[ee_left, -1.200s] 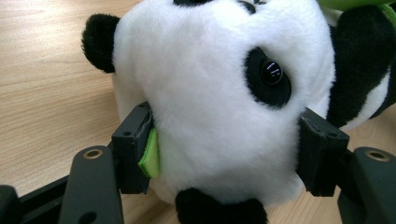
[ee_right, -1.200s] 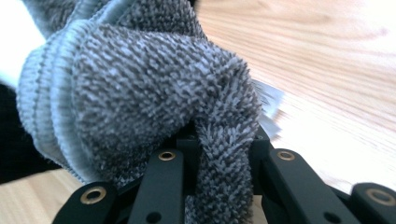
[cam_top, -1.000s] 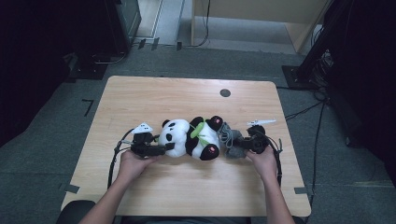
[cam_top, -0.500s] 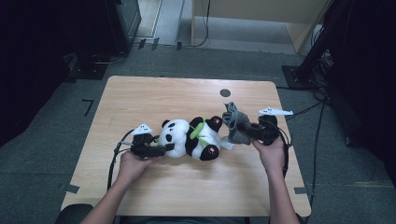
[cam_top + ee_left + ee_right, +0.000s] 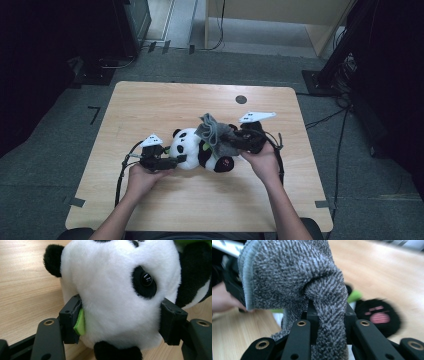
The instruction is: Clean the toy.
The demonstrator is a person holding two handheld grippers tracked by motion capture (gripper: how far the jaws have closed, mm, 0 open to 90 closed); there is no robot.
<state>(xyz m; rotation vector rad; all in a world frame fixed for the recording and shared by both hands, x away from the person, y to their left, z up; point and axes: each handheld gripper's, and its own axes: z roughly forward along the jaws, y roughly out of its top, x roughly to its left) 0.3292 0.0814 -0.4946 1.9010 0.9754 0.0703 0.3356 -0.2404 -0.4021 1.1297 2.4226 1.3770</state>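
So my left tongs (image 5: 120, 322) are clamped on the plush panda's (image 5: 197, 150) head, one jaw on each side of that white face, with a bit of green pad showing on one jaw. The panda is lying on its side mid-bench (image 5: 165, 100). My right tongs (image 5: 328, 315) are pinched tight on a fold of the grey fuzzy cloth (image 5: 294, 277), which is held bunched up right over the panda's body.
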